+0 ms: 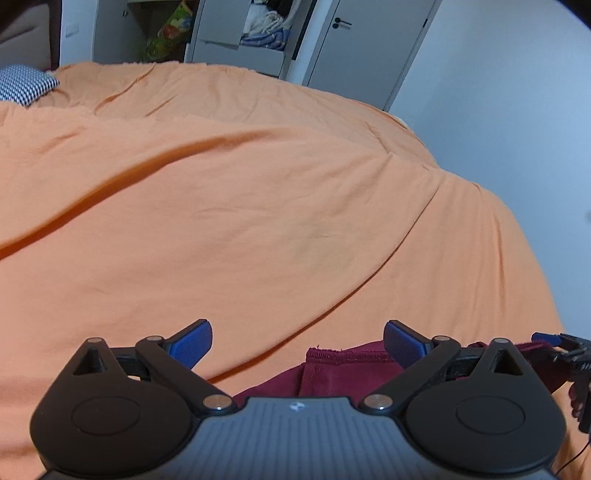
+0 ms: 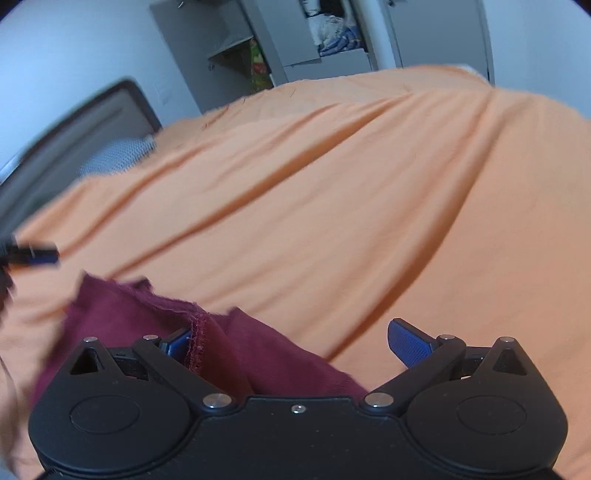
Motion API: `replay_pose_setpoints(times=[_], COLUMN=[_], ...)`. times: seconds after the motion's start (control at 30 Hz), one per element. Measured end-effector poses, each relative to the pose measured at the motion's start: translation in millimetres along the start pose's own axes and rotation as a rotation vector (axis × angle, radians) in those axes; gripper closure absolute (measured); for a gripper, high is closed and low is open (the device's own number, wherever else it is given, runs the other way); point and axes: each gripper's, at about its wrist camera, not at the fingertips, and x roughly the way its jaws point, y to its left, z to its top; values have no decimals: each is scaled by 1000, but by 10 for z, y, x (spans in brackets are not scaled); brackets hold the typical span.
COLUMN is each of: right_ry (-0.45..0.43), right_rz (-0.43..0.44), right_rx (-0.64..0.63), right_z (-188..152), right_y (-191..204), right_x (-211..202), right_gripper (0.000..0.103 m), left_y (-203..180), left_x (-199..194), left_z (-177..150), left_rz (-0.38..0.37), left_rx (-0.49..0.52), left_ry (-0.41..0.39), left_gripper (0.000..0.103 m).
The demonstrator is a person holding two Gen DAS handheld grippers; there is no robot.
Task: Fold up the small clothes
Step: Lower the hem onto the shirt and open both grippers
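A small maroon garment (image 1: 343, 373) lies crumpled on the orange bedspread (image 1: 258, 206), close under both grippers. In the left wrist view my left gripper (image 1: 297, 343) is open, its blue pads (image 1: 194, 341) spread wide above the garment's hemmed edge. The right gripper's tip (image 1: 554, 341) shows at that view's right edge. In the right wrist view my right gripper (image 2: 291, 341) is open too; the maroon garment (image 2: 236, 350) bunches against its left pad and partly hides it. The left gripper's tip (image 2: 35, 254) appears blurred at the far left.
The orange bedspread (image 2: 332, 206) covers a wide bed with long creases. A patterned pillow (image 1: 22, 83) and dark headboard (image 2: 74, 140) lie at the far left. Grey wardrobes (image 1: 251, 33) with clothes on open shelves and a door (image 1: 365, 40) stand beyond the bed.
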Motion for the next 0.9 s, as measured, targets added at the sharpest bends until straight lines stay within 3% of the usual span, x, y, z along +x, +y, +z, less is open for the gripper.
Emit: replay_pose_setpoints(times=[0.07,0.17,0.23,0.33,0.43,0.53,0.67,0.9], right_ry=[38,60,55,21,-51,-117,-162,-163], right_rz=[18,-39,3,29,-17,-96,-150,-380], right_rx=[61,90,152,254,304,205,39,-271], right_z=[6,4,1,22,58,-4,-358,-1032], right_y=[-90,-162,-265,-422,-535,-430,-158,282], right_x=[33,68,70,8,-135,-315,-487,-292], right_gripper=[1,1,1,1,1,1,1,1], left_y=[-93,-259,-417,-638,-784,-829,-860,-674], left_x=[3,41,52,147,305,420,444,488], left_z=[-93,-311,-505,-754,-924,-1012,-1024,-1075], left_rz=[18,47,79,151,255,301,298,279], left_rx=[24,65,105,190,270,284,251,175], left_ry=[-4,-18,-52,-96,-111,-116,-133,-130], left_gripper=[1,1,1,1,1,1,1,0])
